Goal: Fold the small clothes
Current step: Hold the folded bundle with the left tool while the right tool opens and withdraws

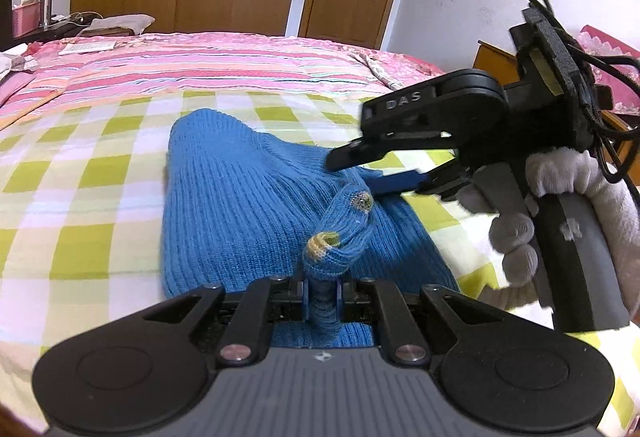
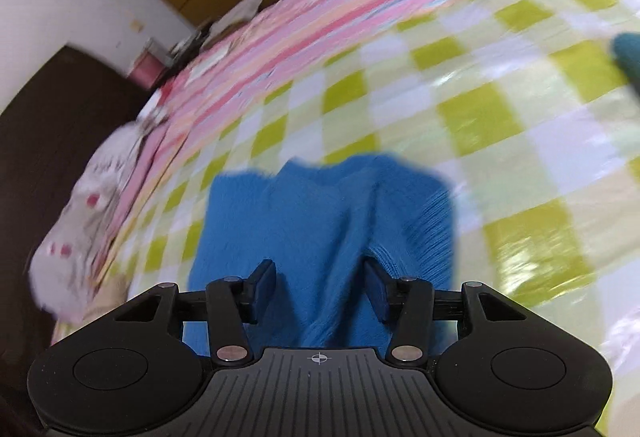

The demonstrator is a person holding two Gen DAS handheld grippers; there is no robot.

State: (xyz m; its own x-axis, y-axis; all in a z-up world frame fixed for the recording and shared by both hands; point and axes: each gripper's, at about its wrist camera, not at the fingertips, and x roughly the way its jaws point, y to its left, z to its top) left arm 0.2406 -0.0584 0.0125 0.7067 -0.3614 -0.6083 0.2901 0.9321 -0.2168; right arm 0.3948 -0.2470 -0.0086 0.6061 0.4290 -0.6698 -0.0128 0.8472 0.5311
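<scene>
Each black plastic handheld gripper has a grey ribbed housing flanked by two round black discs, silver pivot screws on its linkage arms, and small blue pads on its fingers: the left gripper (image 1: 322, 289) and the right gripper (image 2: 320, 287). The right one's side reads "DAS" in pale letters, and looped black cables (image 1: 560, 17) trail behind it. The person's gloved hand (image 1: 528, 221) wears light grey knit fabric.
</scene>
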